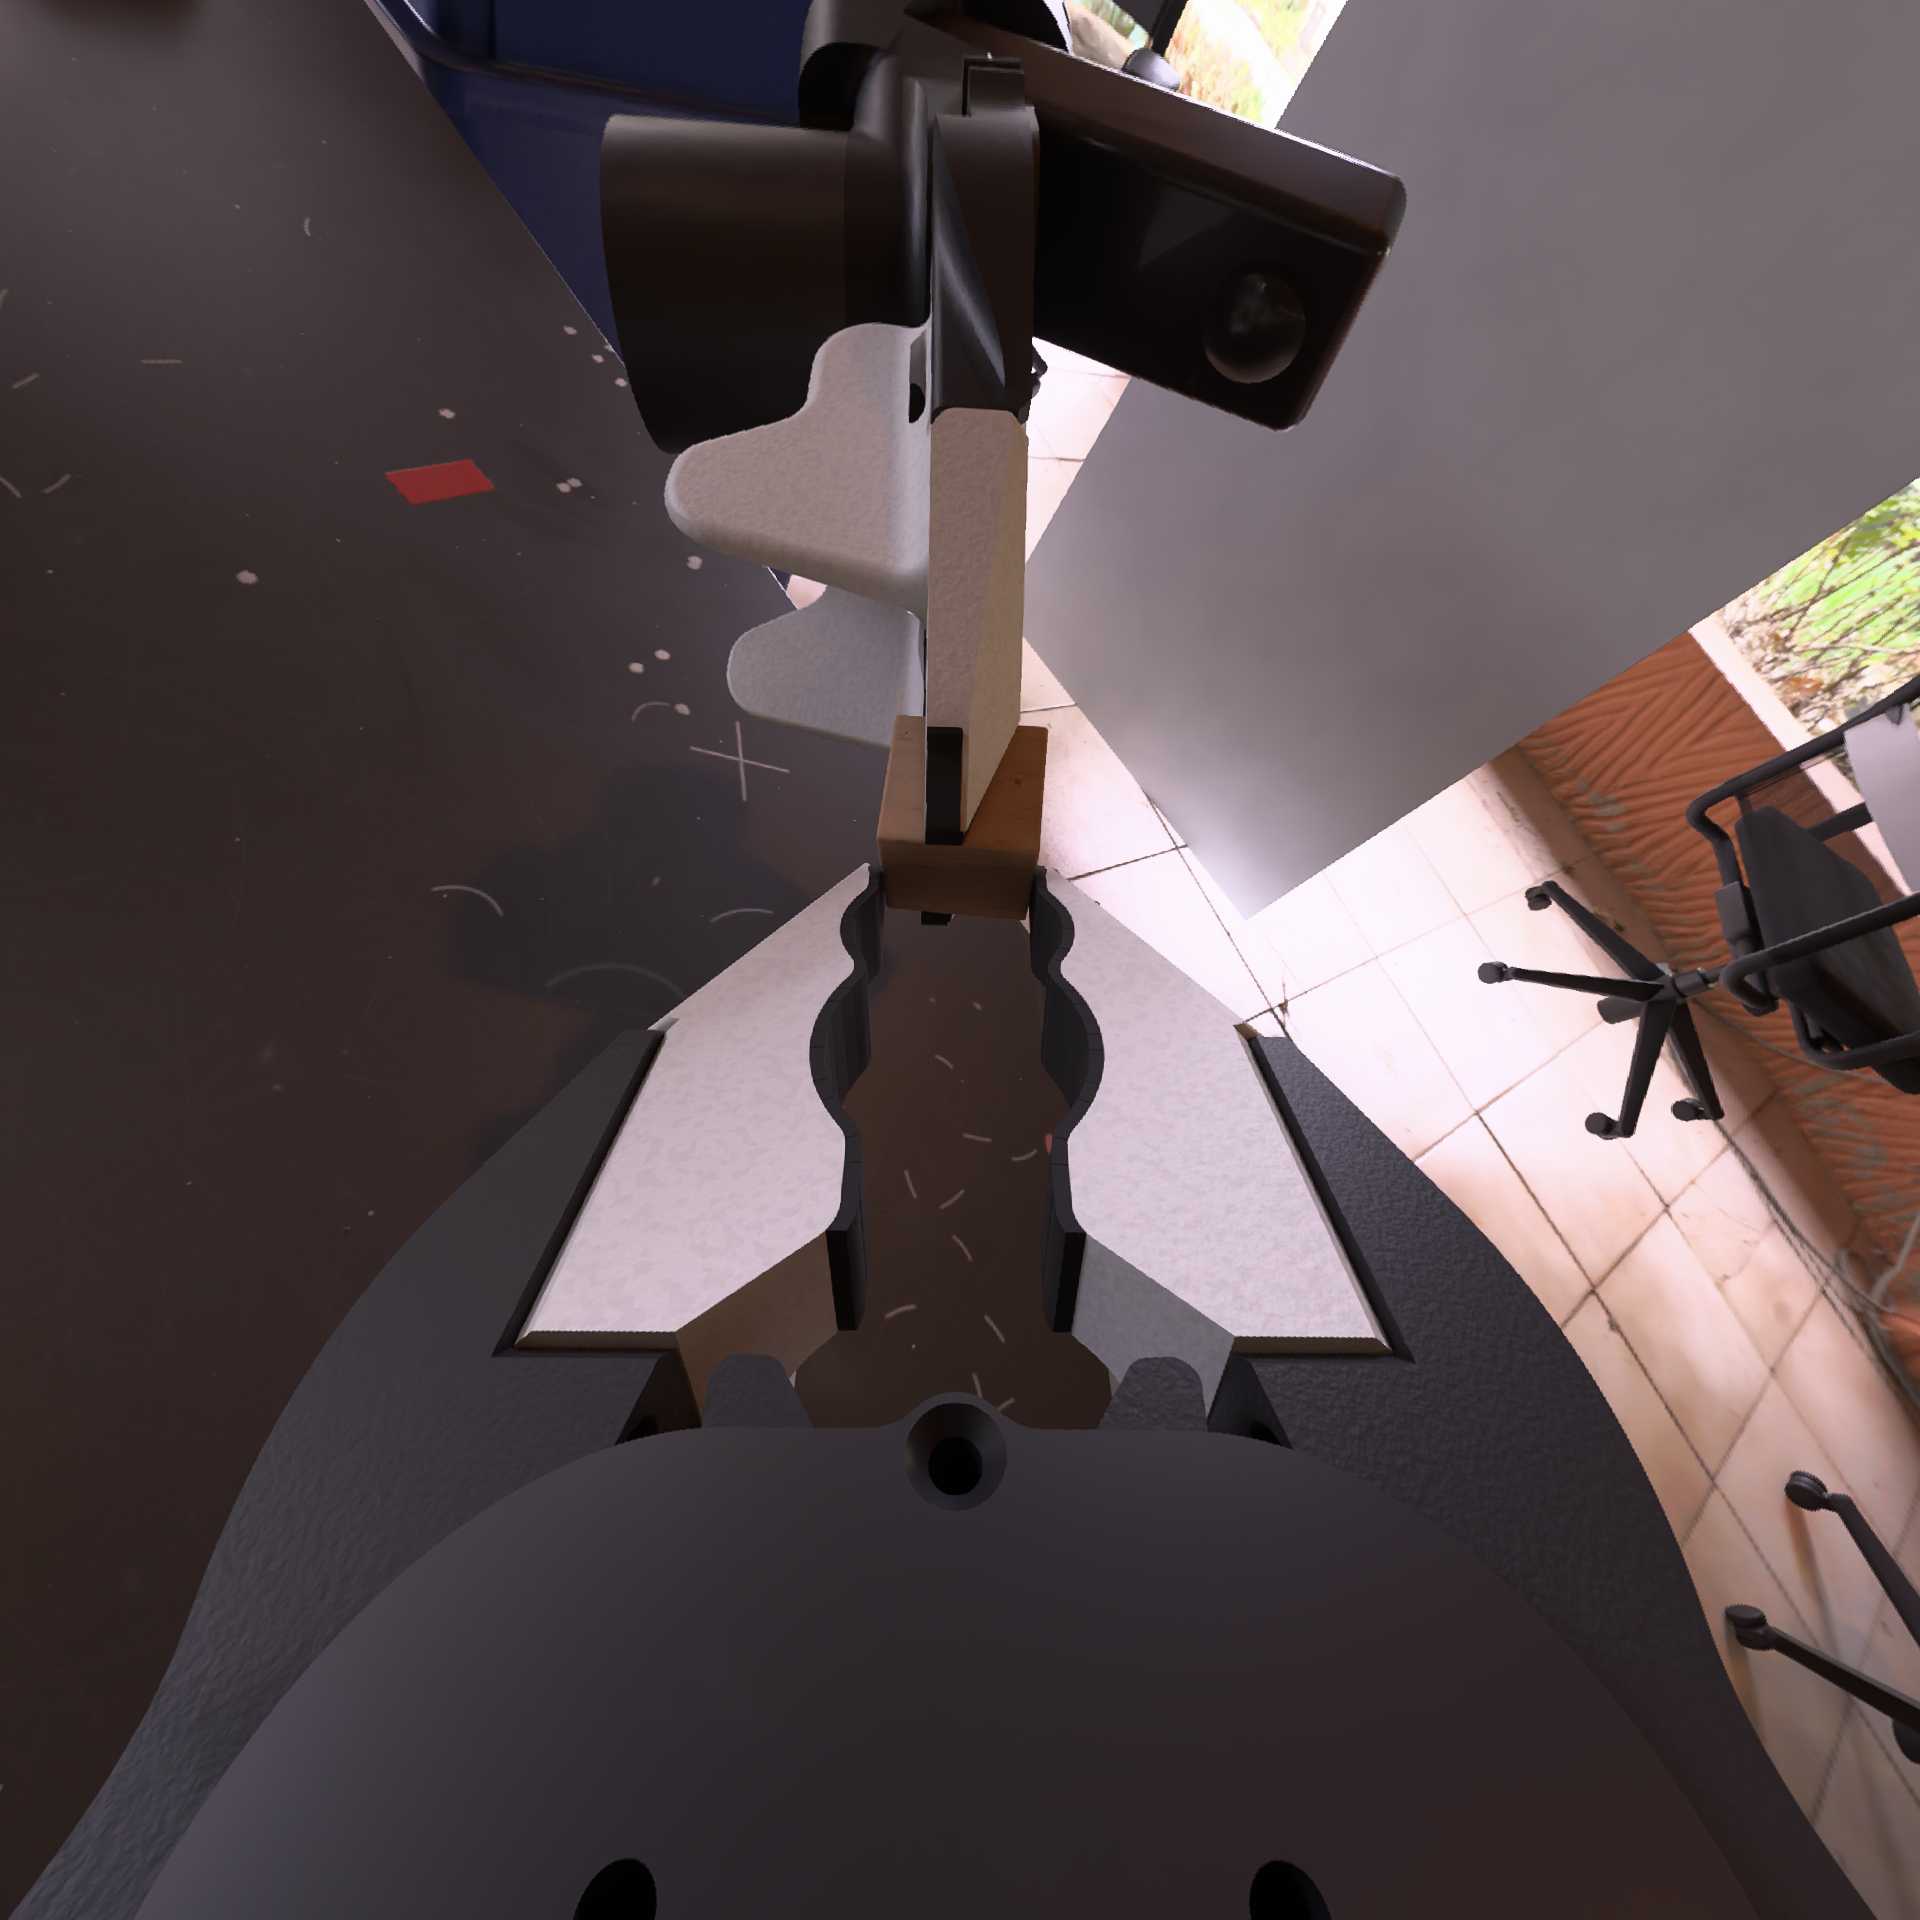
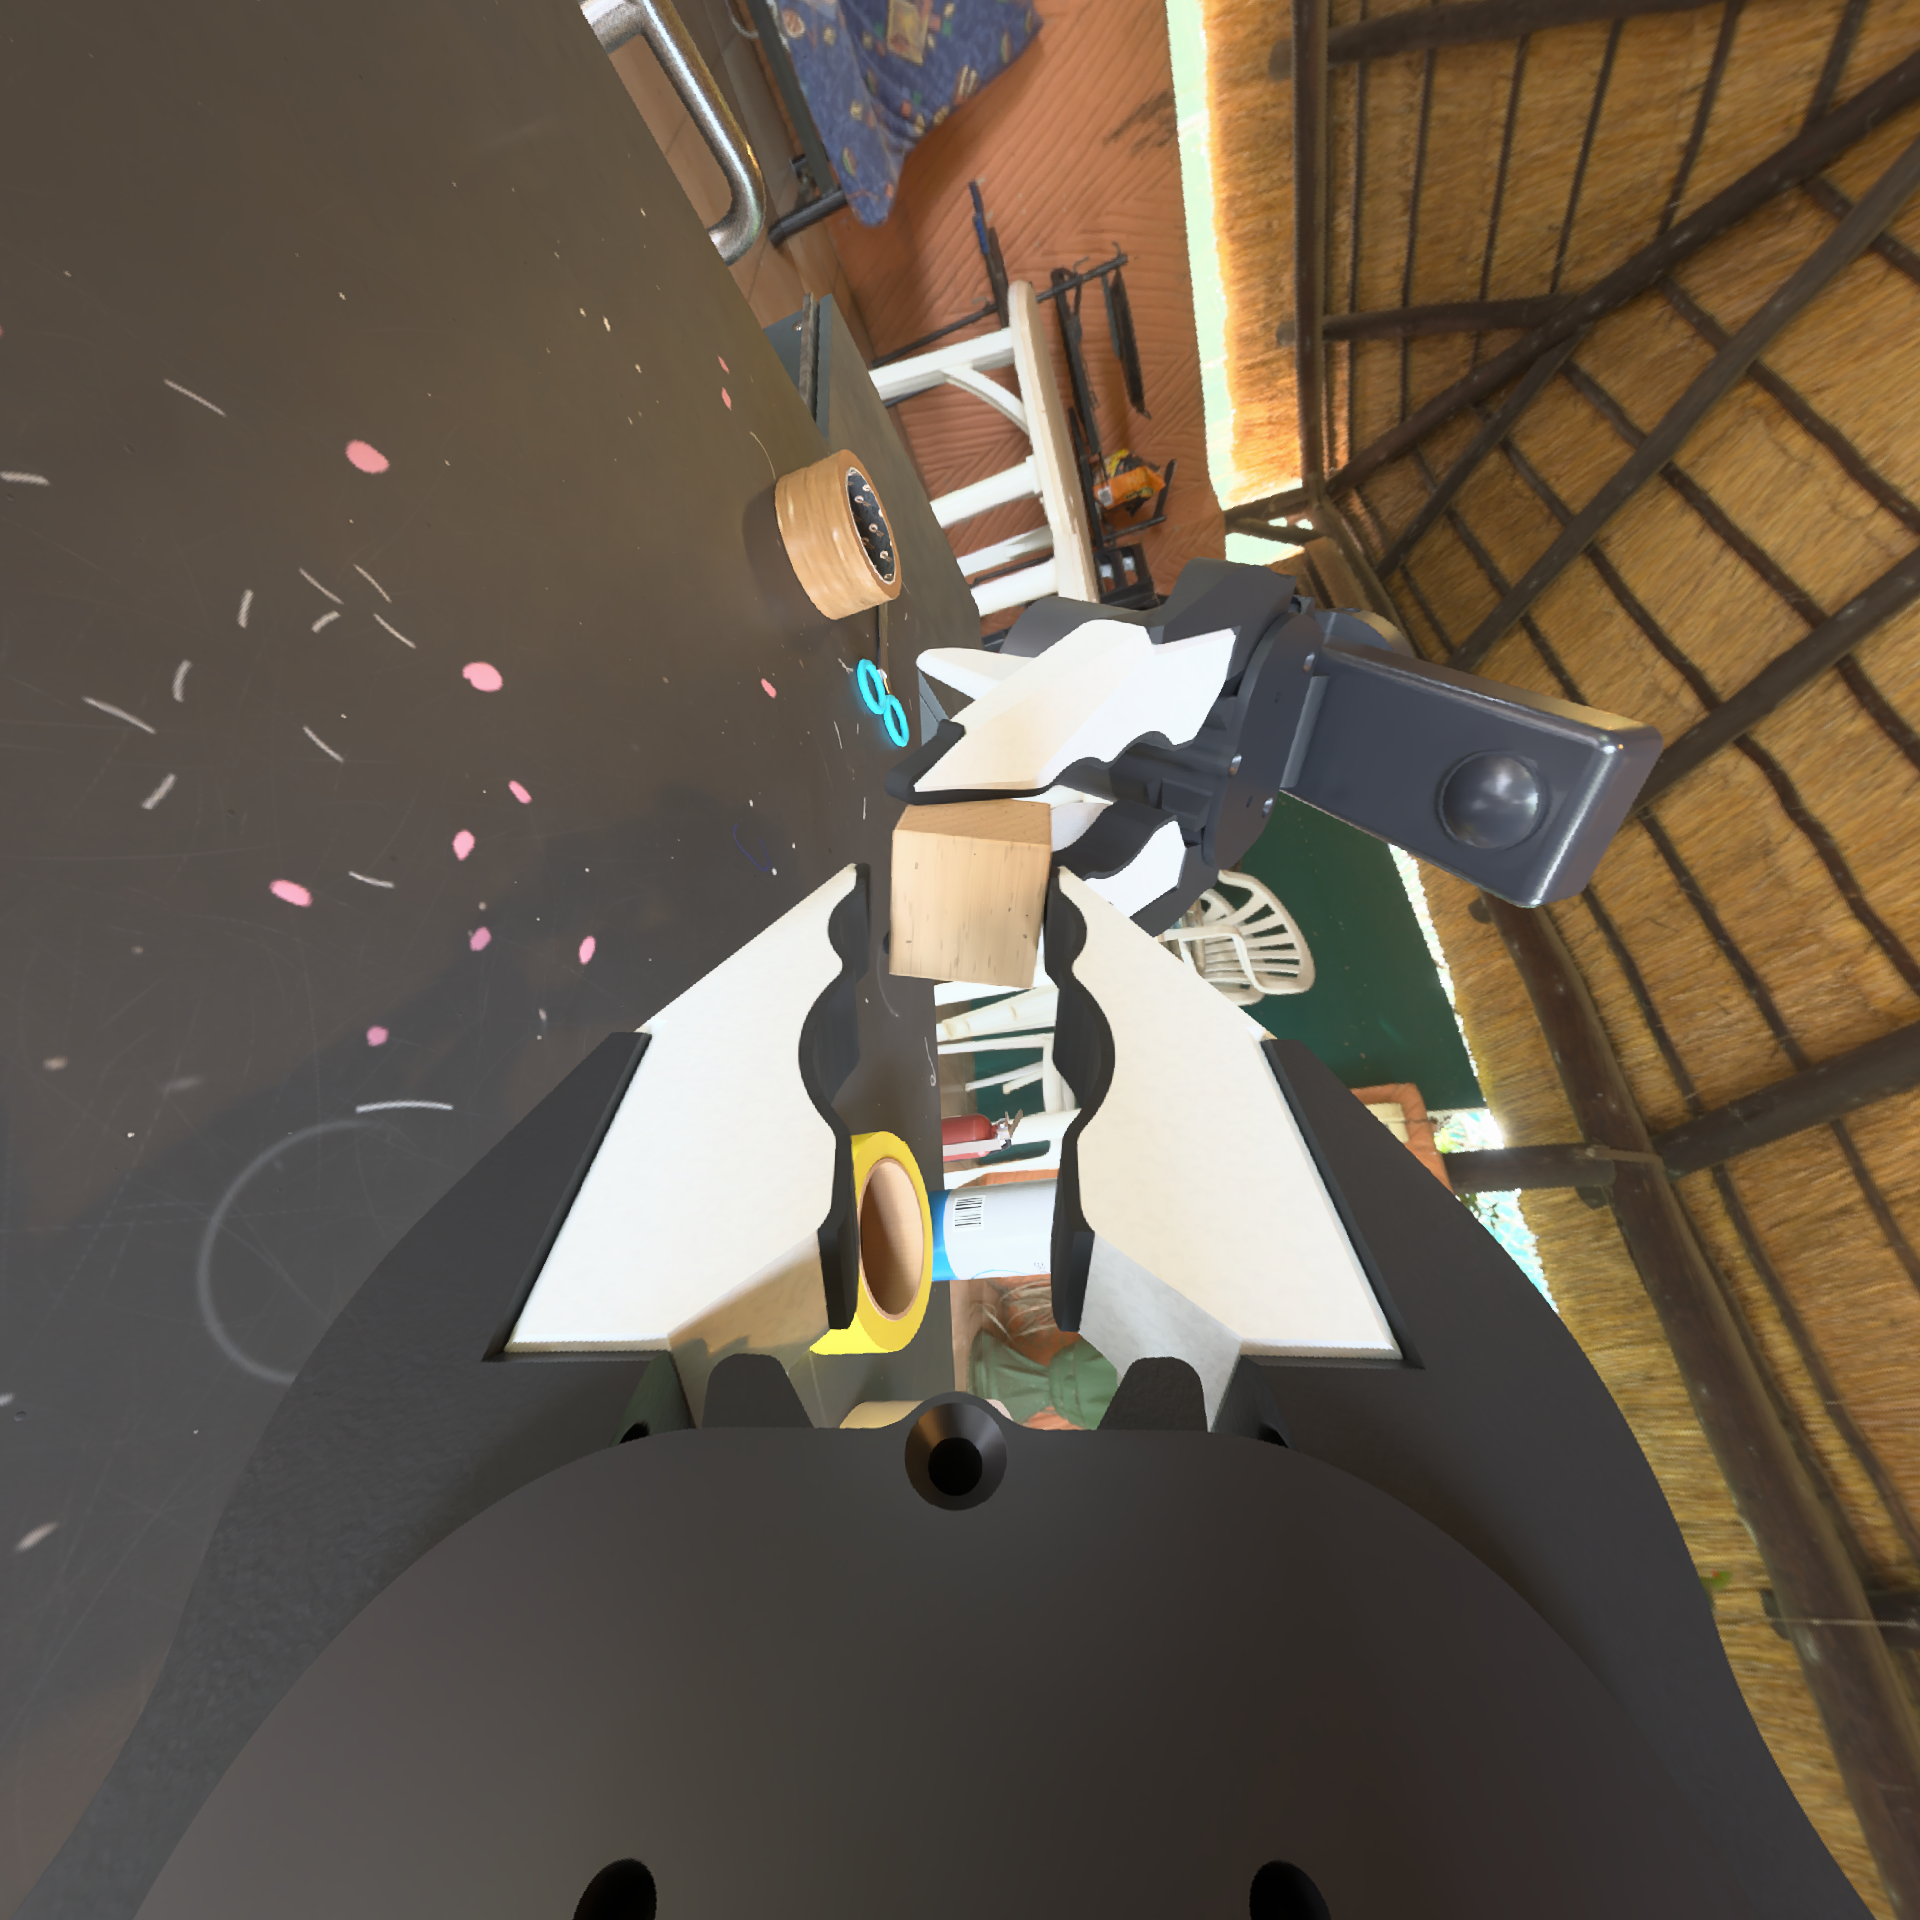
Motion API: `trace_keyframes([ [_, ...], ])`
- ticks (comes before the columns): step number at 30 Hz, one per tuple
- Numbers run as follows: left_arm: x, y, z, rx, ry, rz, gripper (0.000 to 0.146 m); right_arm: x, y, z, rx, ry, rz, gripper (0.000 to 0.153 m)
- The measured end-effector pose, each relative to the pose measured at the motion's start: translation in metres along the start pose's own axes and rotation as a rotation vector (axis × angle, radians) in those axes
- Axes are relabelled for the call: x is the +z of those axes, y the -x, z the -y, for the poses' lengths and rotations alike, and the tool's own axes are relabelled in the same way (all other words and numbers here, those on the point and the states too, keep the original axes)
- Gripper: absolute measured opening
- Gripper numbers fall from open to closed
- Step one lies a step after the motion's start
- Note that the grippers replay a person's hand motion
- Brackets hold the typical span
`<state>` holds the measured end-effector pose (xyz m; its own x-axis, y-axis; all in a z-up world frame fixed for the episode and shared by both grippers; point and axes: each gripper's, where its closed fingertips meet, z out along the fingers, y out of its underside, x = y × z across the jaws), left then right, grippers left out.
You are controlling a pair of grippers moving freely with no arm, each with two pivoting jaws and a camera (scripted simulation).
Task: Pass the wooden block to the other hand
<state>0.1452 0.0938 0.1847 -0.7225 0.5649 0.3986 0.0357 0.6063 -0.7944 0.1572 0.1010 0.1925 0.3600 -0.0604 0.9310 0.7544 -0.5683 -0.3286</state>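
Left wrist view: the left gripper (image 1: 956, 894) closes its two fingertips on the near end of the wooden block (image 1: 961, 831), held in the air above the dark table (image 1: 260, 727). The right gripper (image 1: 961, 769) reaches in from above, its fingers clamped across the block's top.

Right wrist view: the right gripper (image 2: 961, 914) pinches the block (image 2: 968, 896) between its tips while the left gripper (image 2: 982, 774) grips it from the far side. A brown tape roll (image 2: 836, 532), blue scissors (image 2: 883, 704) and a yellow tape roll (image 2: 883, 1242) lie on the table (image 2: 312, 831).
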Motion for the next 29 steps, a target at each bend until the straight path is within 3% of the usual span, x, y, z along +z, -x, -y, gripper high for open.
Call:
trace_keyframes([
  [10, 0.002, -0.001, -0.006, -0.026, -0.005, -0.025, 0.028, 0.002, 0.004, 0.001, 0.002, -0.002, 0.016, 0.029],
  [13, -0.006, 0.003, -0.007, -0.034, 0.007, 0.021, 0.06, 0.0, 0.001, 0.0, 0.01, 0.007, 0.008, 0.028],
  [15, -0.014, 0.002, -0.005, -0.009, -0.016, 0.053, 0.057, -0.005, -0.006, -0.006, -0.001, 0.029, -0.008, 0.028],
  [17, -0.024, 0.0, -0.006, 0.009, -0.036, 0.087, 0.039, -0.014, -0.019, -0.019, 0.0, 0.067, -0.028, 0.028],
  [19, -0.035, 0.001, -0.008, 0.021, -0.051, 0.145, 0.021, -0.027, -0.037, -0.041, 0.028, 0.111, -0.056, 0.028],
  [20, -0.04, 0.0, -0.01, 0.02, -0.053, 0.172, 0.019, -0.035, -0.047, -0.055, 0.055, 0.139, -0.074, 0.028],
  [25, -0.059, -0.005, -0.019, 0.022, -0.04, 0.277, 0.019, -0.09, -0.097, -0.155, 0.202, 0.355, -0.201, 0.028],
  [29, -0.064, -0.006, -0.026, 0.012, -0.019, 0.32, 0.019, -0.132, -0.104, -0.239, 0.4, 0.536, -0.228, 0.028],
])
